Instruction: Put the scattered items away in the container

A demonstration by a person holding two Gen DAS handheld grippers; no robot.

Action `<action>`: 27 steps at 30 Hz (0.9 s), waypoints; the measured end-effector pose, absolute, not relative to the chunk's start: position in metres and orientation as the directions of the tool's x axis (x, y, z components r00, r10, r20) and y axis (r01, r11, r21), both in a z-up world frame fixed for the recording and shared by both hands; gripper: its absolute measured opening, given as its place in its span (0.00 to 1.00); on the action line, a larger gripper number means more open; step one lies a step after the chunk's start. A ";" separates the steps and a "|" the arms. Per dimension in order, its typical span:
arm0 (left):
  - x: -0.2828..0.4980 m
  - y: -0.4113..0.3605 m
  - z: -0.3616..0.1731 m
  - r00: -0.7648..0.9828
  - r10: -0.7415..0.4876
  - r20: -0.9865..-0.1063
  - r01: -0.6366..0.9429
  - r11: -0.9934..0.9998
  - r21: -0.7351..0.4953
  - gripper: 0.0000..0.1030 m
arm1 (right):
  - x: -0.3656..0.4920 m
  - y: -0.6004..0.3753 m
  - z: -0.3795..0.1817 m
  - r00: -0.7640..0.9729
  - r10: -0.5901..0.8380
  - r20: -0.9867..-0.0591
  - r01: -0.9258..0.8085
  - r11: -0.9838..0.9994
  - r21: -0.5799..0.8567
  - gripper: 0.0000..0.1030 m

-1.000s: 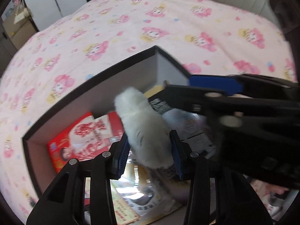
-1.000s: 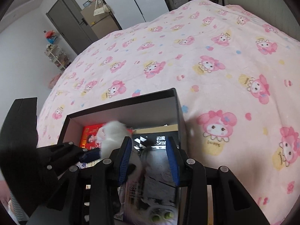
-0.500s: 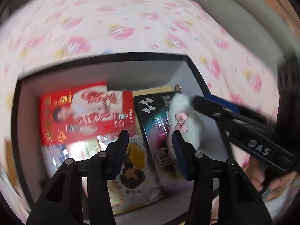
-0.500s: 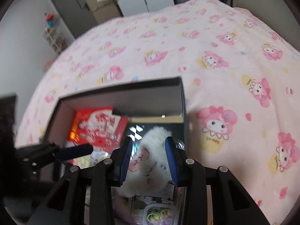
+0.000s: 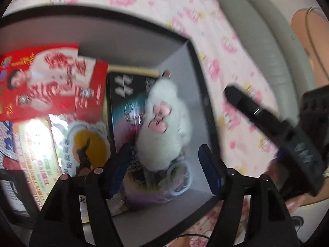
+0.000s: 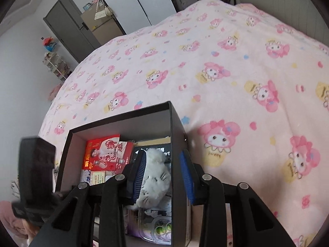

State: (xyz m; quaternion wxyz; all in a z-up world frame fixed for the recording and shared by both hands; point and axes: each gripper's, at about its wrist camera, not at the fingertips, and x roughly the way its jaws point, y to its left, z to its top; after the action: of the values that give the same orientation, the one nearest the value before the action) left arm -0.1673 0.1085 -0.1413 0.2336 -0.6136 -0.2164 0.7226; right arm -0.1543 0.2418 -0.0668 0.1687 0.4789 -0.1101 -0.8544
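Note:
A white plush toy (image 5: pixel 164 127) lies loose in the right end of the black box (image 5: pixel 197 65), on top of a dark glossy packet (image 5: pixel 125 103). My left gripper (image 5: pixel 164 160) hangs over the box, its jaws opening wide, and neither pad touches the toy. In the right wrist view the plush toy (image 6: pixel 156 175) and the box wall (image 6: pixel 176 144) show below my right gripper (image 6: pixel 164 164). Its jaws are closing with nothing pressed between them. The left wrist view shows the right gripper's finger (image 5: pixel 257 111) over the blanket, right of the box.
A red packet (image 6: pixel 107 154) and a yellow snack packet (image 5: pixel 88 144) fill the left of the box. The box stands on a pink patterned blanket (image 6: pixel 226 61) over a bed. A grey headboard (image 5: pixel 267 41) is at the right; a door and shelves (image 6: pixel 55 61) stand far left.
My left gripper has let go of the plush toy, rolled and spread its jaws. The toy now lies in the box. The right gripper has drawn back slightly.

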 end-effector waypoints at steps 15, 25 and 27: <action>-0.208 0.076 -0.116 -0.308 0.371 -0.876 -0.061 -0.927 -0.371 0.28 | -0.151 0.223 -0.078 -0.474 -0.391 -0.789 0.217 -0.920 0.325 0.30; -0.236 0.046 -0.132 -0.375 0.384 -0.844 0.085 -0.892 -0.444 0.32 | -0.202 0.173 -0.091 -0.422 -0.288 -0.860 0.249 -0.949 0.195 0.30; -0.246 0.048 -0.139 -0.377 0.390 -0.840 0.085 -0.889 -0.450 0.32 | -0.213 0.172 -0.106 -0.399 -0.286 -0.871 0.231 -0.951 0.206 0.28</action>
State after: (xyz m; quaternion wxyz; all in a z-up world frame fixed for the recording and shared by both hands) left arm -0.2460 0.0481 -0.1386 0.0951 -0.5501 -0.2157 0.8012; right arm -0.2132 0.1722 -0.1059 0.1546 0.5261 -0.0260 -0.8359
